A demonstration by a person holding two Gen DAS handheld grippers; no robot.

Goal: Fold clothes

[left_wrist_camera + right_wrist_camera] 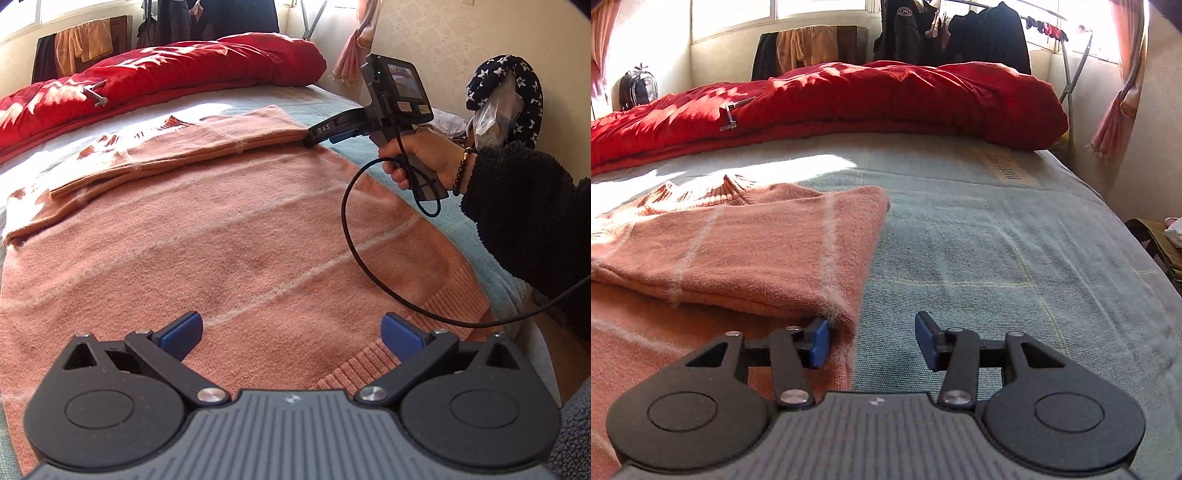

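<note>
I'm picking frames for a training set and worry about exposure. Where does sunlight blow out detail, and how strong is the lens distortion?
Left wrist view: sun washes out the far part of the sweater and the sheet beside it; the fisheye bows the bed edge. Right wrist view: the windows are blown white, a glare patch hits the sweater's collar, and the corners go dark.

A red duvet [849,99] lies bunched across the far side of the pale blue bedsheet [997,251].
</note>
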